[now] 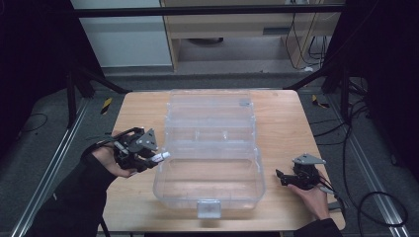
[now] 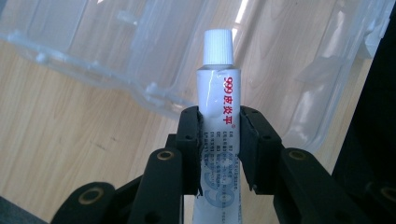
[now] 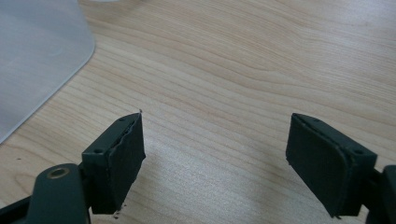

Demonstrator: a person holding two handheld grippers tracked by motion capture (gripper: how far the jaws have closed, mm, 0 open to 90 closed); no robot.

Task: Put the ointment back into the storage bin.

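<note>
Ointment tube [image 2: 218, 116] clamped in left tool [image 2: 219, 149], right tool [image 3: 215, 158] wide open

White tube [image 2: 218, 116], red lettering

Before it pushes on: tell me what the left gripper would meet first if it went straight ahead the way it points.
Probably the clear plastic box: the left gripper, shut on the white tube, points at its near-left wall, cap leading.

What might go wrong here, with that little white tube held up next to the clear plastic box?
The left gripper pinches the soft white tube around its middle, so it could squash, or slip out if the grip loosens. The tube's cap is close to the clear box wall and might knock the rim. The right gripper rests open on the table, not steadying the box.
</note>
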